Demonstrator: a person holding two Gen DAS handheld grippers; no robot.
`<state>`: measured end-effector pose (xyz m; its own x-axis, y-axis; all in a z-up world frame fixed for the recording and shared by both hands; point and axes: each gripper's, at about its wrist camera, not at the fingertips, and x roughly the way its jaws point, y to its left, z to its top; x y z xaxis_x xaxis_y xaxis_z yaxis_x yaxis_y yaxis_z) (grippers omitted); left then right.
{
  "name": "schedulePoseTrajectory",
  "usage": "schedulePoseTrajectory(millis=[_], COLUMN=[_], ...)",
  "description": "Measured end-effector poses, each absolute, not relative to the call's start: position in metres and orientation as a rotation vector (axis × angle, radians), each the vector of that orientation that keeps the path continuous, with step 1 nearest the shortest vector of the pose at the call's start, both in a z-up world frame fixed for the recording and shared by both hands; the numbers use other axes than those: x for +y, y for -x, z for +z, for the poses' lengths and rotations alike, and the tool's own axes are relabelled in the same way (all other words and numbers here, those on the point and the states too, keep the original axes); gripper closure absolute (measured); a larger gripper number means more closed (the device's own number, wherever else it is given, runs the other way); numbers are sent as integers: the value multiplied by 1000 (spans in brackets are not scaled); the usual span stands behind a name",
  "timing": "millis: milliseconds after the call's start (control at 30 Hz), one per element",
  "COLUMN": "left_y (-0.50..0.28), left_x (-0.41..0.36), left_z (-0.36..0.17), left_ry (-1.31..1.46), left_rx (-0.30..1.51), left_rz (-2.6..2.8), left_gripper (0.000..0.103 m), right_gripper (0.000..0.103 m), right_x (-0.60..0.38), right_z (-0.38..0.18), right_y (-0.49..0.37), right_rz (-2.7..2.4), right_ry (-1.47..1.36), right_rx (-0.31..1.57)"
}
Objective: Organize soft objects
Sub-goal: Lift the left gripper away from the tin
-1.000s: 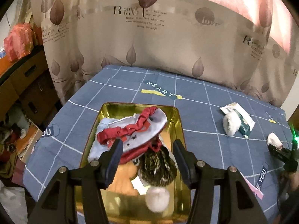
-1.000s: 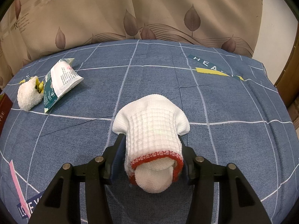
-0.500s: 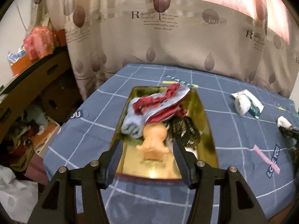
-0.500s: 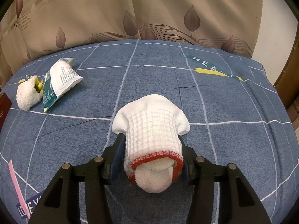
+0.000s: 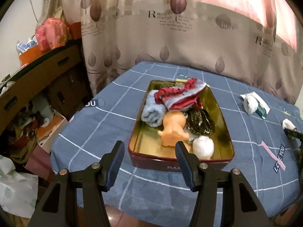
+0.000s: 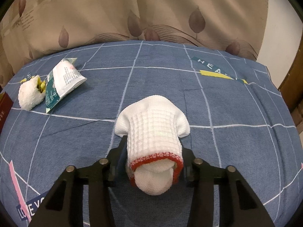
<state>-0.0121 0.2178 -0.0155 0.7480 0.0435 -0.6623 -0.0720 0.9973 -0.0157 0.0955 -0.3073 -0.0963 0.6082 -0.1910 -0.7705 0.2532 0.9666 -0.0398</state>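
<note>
Being gripped between the fingers of the right claw (image 6: 153, 155) is a white knitted sock (image 6: 153, 132) with a red-trimmed cuff, its body draping forward onto the blue checked counter (image 6: 227, 98). The step in hand is judged to be the carrying of this sock toward the box. Farther off on the same counter, a fluffy white sock (image 6: 30, 95) is lying just beside a printed packet (image 6: 63, 79), both well apart from the claw.

In the left view, the left claw (image 5: 149, 155) is being held released and empty, just short of the near wall of the gold tin box (image 5: 226, 130). Inside it, a white pompom (image 5: 203, 145), an orange toy (image 5: 173, 126), a blue towel roll (image 5: 153, 113), a dark knitted piece (image 5: 200, 122) and a red-and-grey garment (image 5: 180, 95) are being kept.

Next, the gripped sock is probably needing to be lifted clear, carried across to the box, and released over a free spot.
</note>
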Motion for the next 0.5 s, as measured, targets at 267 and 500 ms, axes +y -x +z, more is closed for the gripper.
schedulePoseTrajectory(millis=[267, 500], left_y=[6, 9], left_x=[232, 242], left_z=[-25, -21], left_ry=[156, 184], left_rx=[766, 737], left_rz=[80, 109], left_gripper=[45, 45], right_gripper=[73, 74], right_x=[-297, -279], right_z=[-94, -92], right_y=[-97, -96], right_rz=[-281, -252], right_ry=[-70, -60], right_rx=[883, 878])
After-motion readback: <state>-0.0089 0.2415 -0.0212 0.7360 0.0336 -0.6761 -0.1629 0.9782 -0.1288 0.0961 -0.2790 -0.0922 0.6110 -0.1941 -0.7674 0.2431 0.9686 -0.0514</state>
